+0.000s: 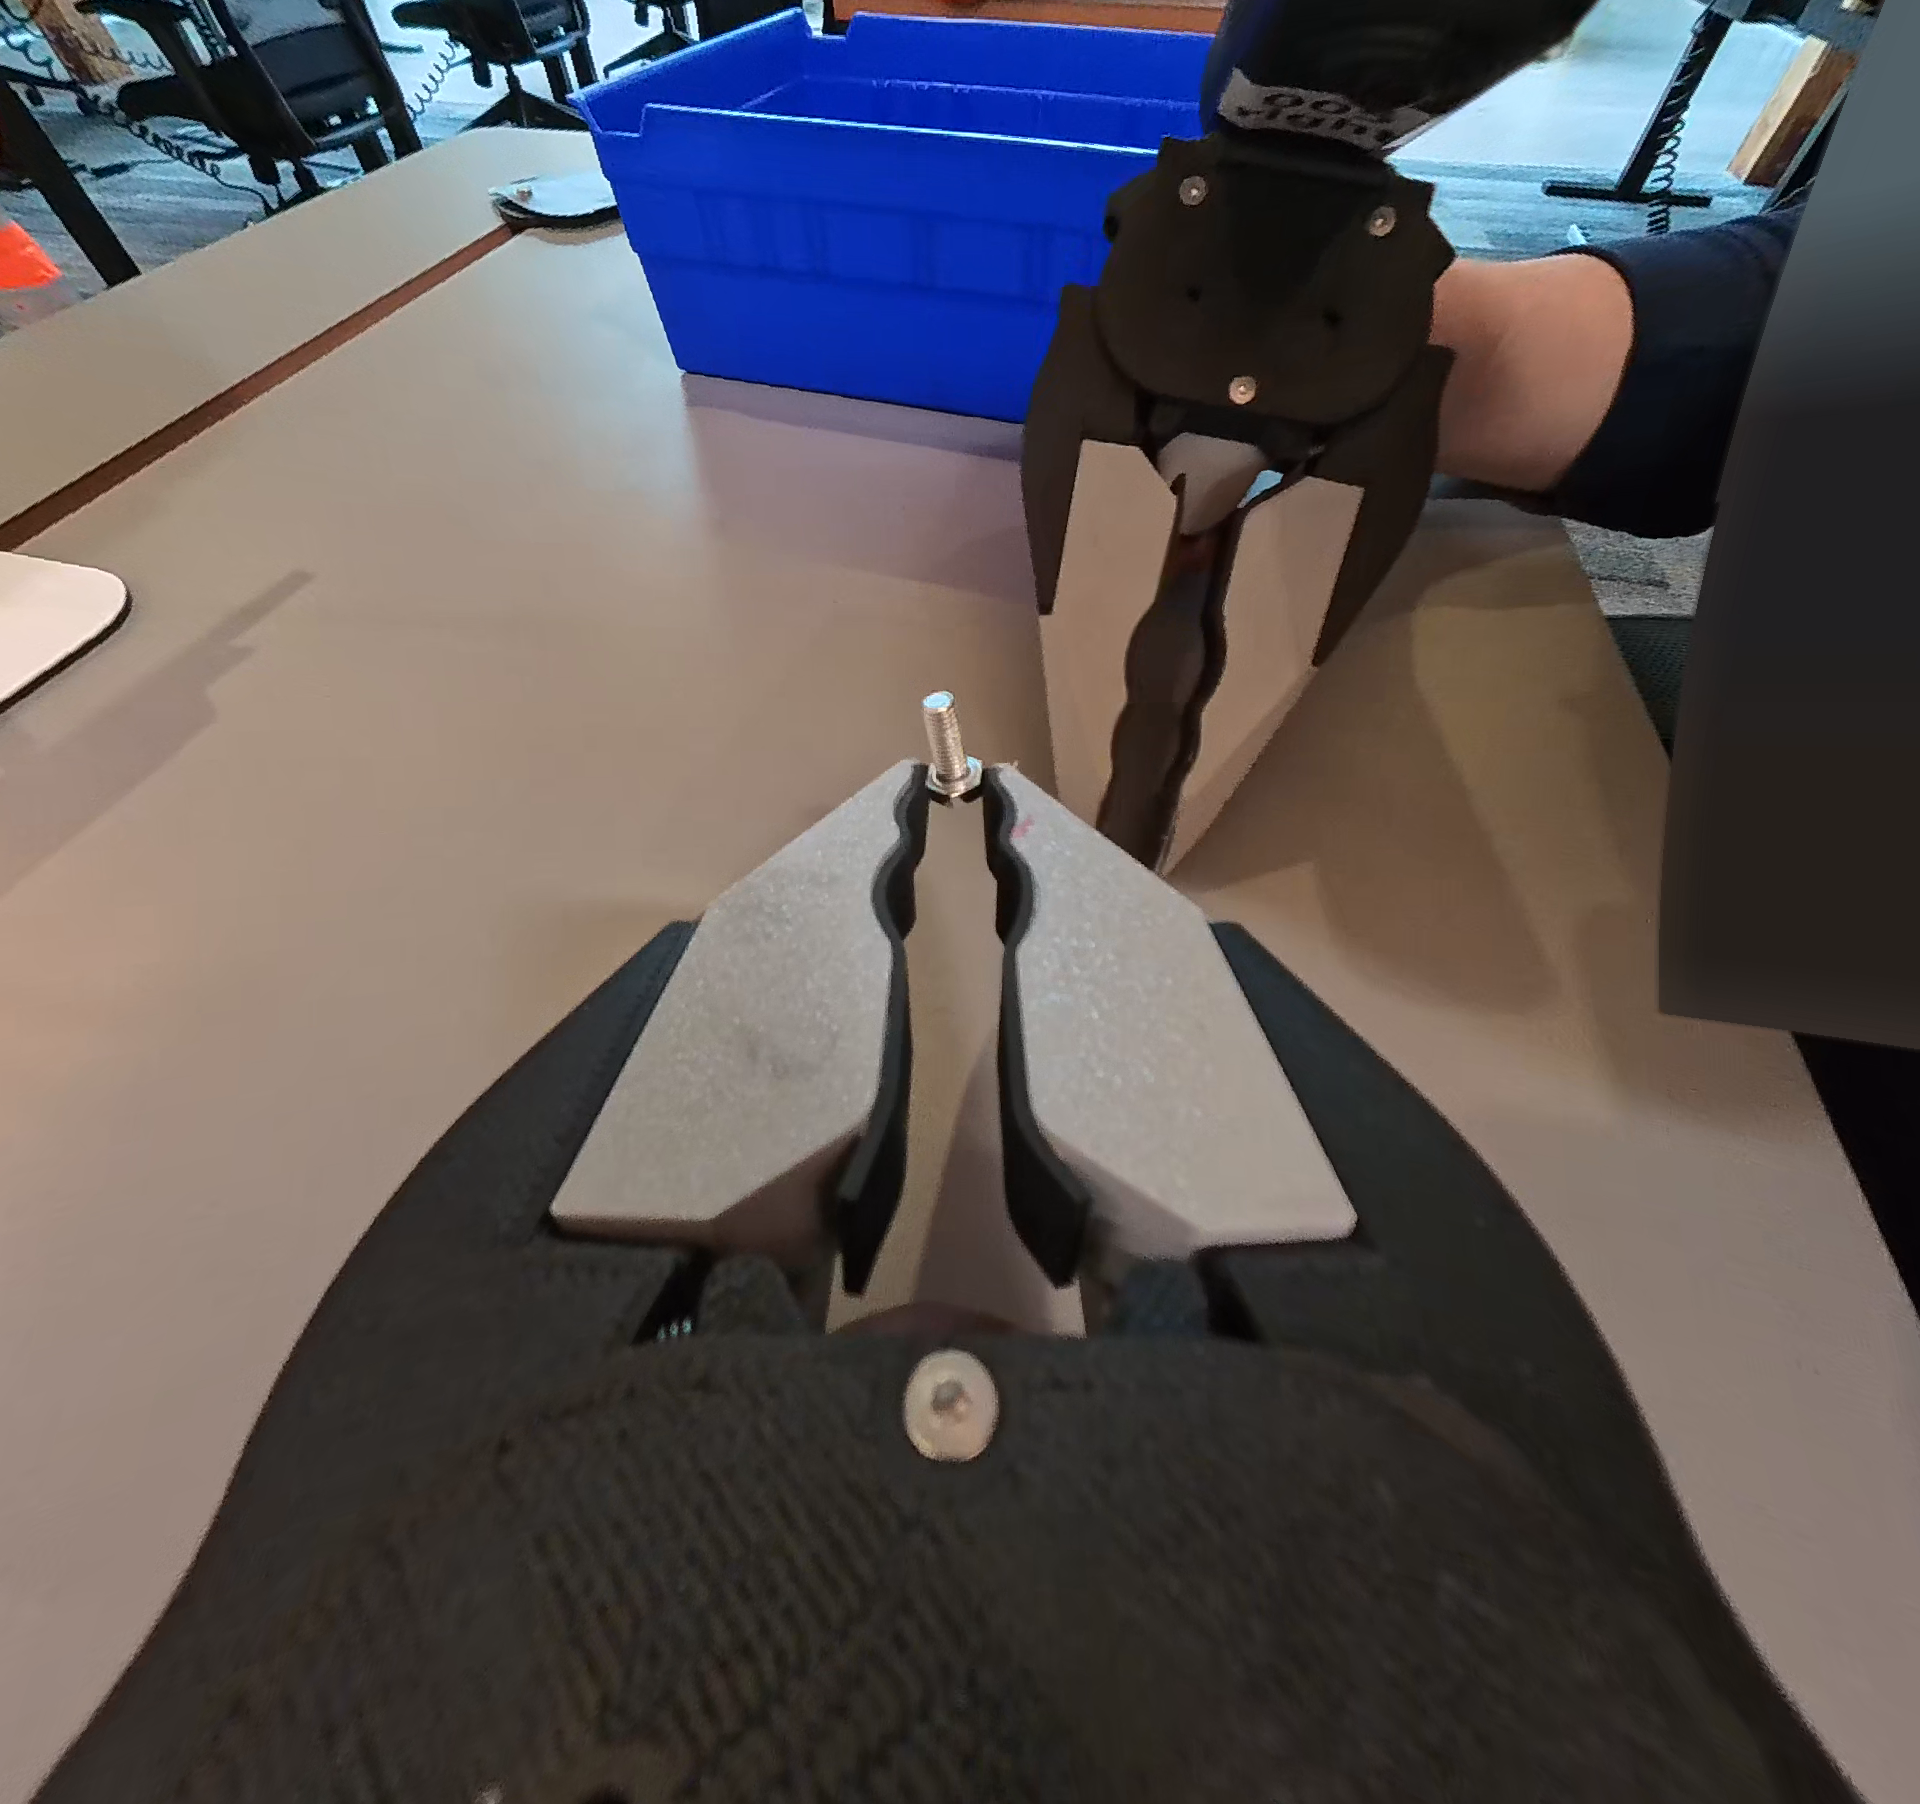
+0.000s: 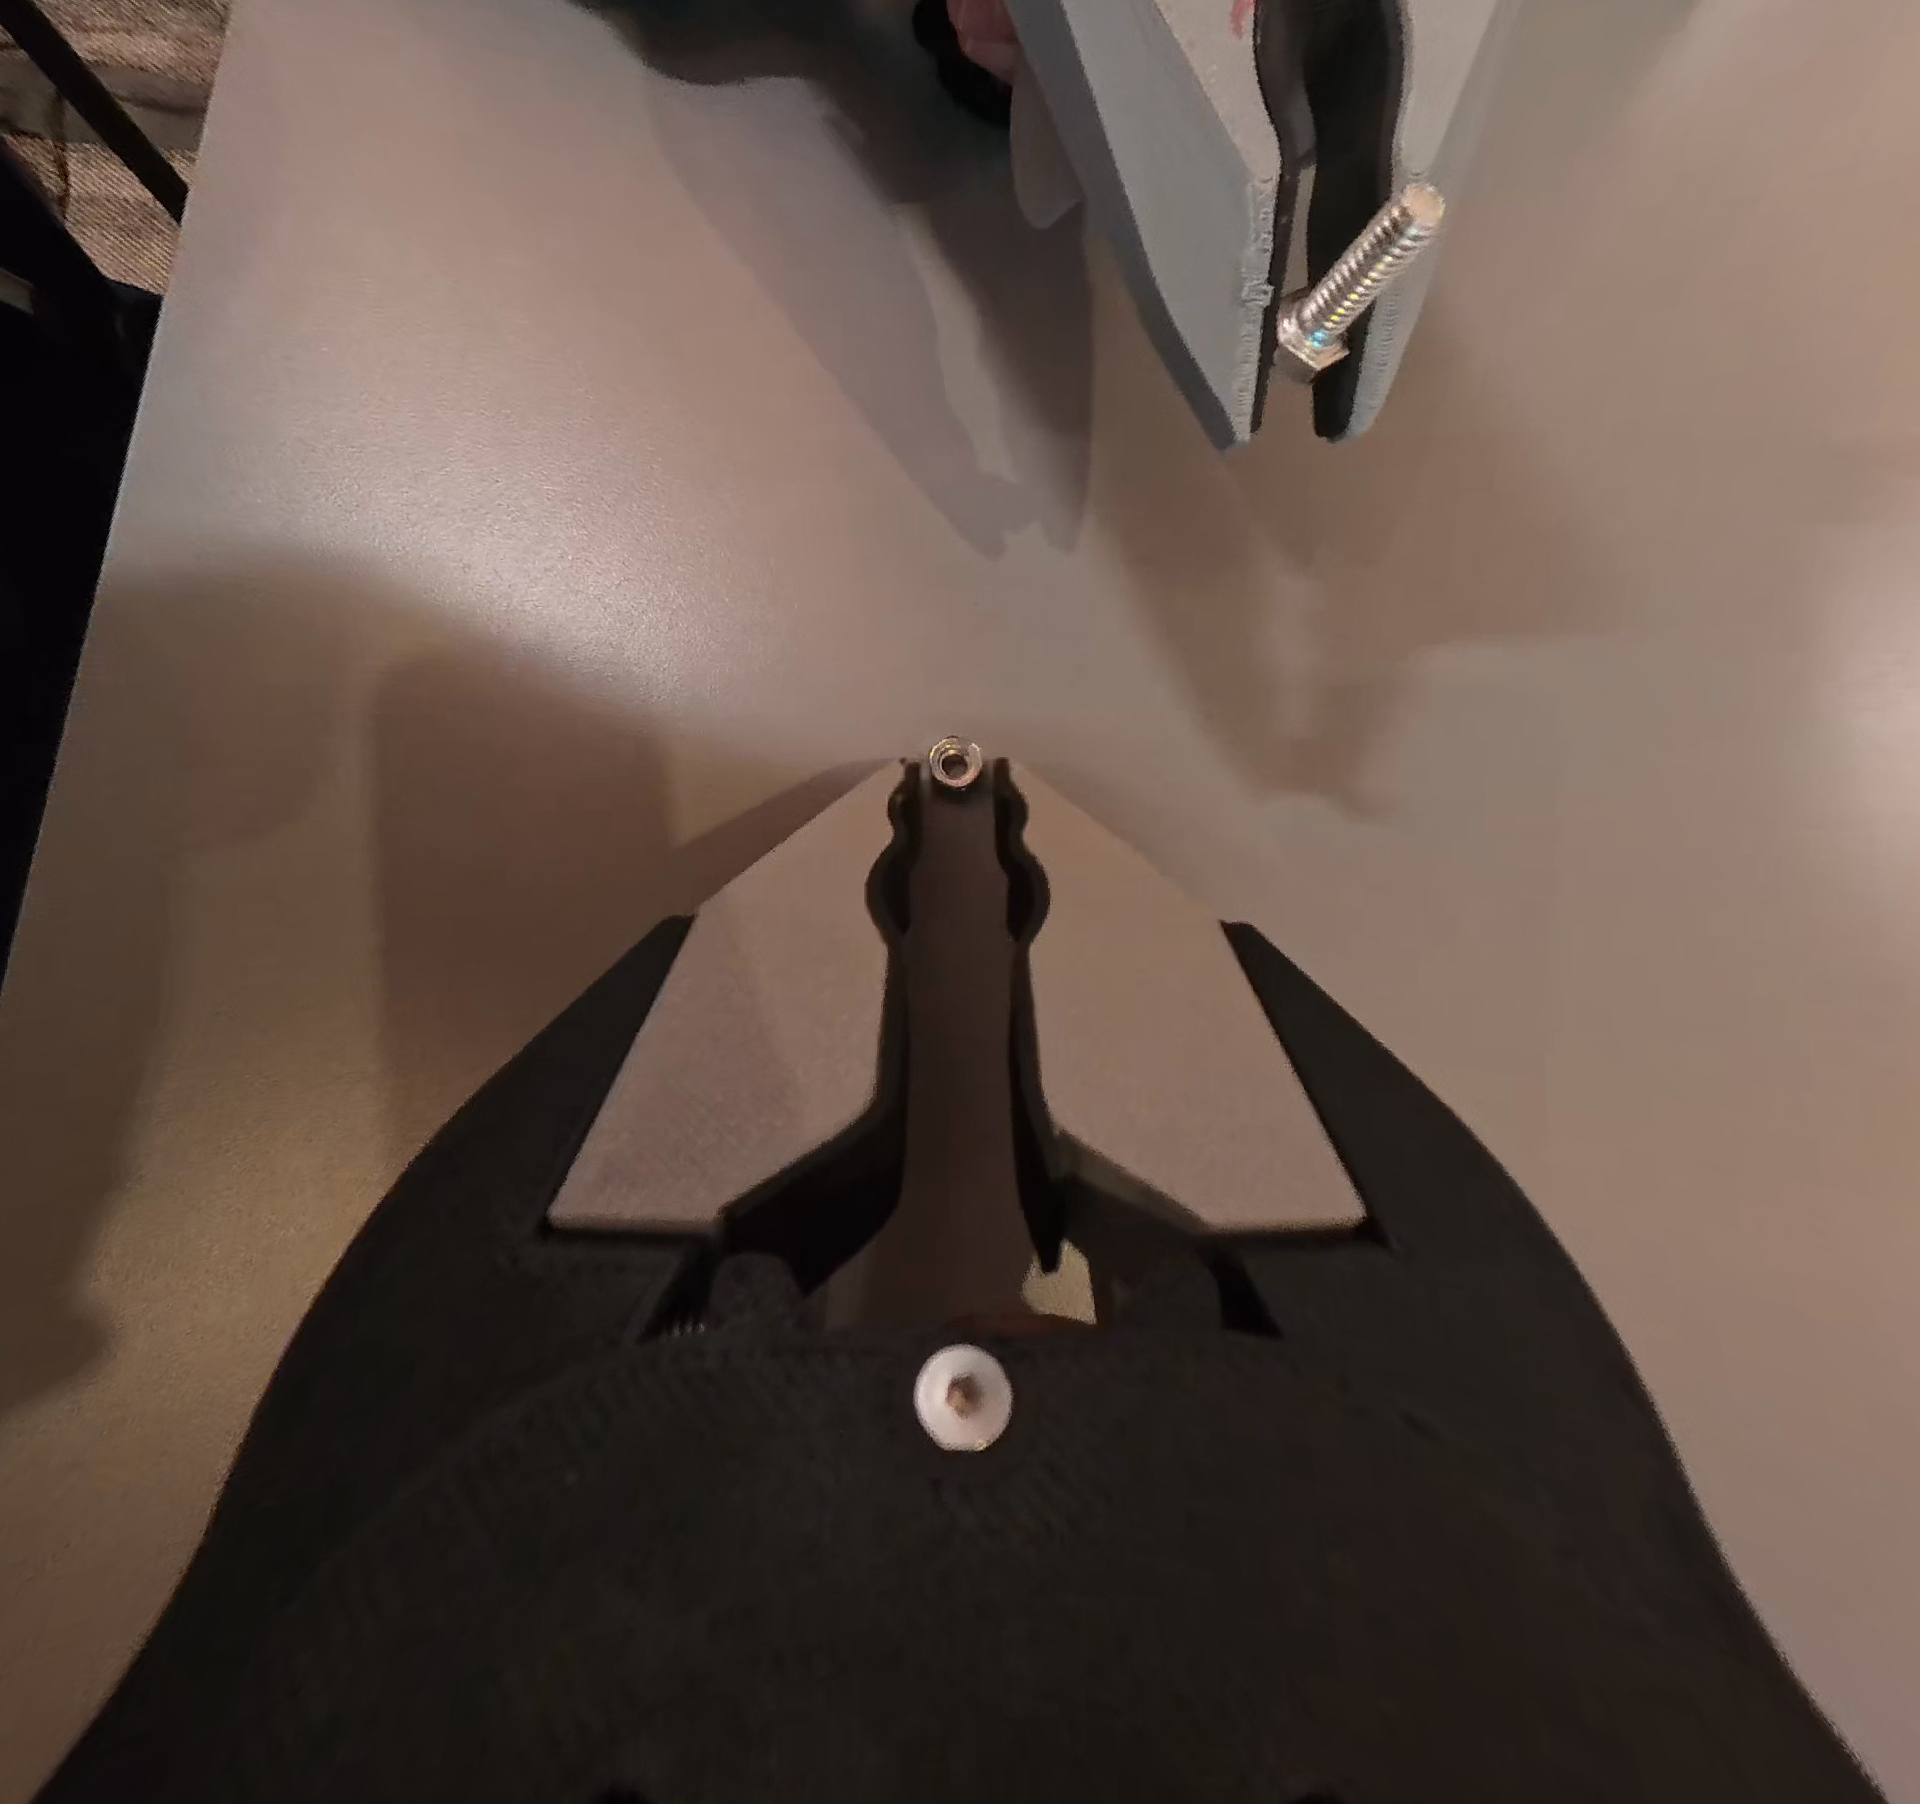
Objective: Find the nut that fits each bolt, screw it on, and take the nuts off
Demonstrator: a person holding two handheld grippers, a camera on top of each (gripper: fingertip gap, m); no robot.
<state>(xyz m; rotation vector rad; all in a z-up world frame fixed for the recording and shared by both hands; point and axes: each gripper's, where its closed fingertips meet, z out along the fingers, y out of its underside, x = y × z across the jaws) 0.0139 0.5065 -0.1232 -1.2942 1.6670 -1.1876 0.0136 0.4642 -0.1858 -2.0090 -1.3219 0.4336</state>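
Observation:
My left gripper [image 1: 951,786] is shut on the head of a silver bolt [image 1: 943,738], whose threaded shaft points up above the grey table. The same bolt [image 2: 1351,284] and left gripper [image 2: 1299,372] show at the upper right of the right wrist view. My right gripper [image 2: 953,767] is shut on a small silver nut [image 2: 951,765] at its fingertips, pointing down over the table. In the left wrist view the right gripper [image 1: 1138,835] hangs tip-down just right of the bolt, apart from it. The nut is hidden in that view.
A blue plastic bin [image 1: 883,196] stands at the back of the table [image 1: 416,715]. A white flat object [image 1: 42,611] lies at the left edge. A small dark disc [image 1: 556,201] lies left of the bin. Office chairs and folded cloths are behind. A person's sleeve [image 1: 1662,383] is at right. Some 8 centimetres of space lies between my two pairs of fingers.

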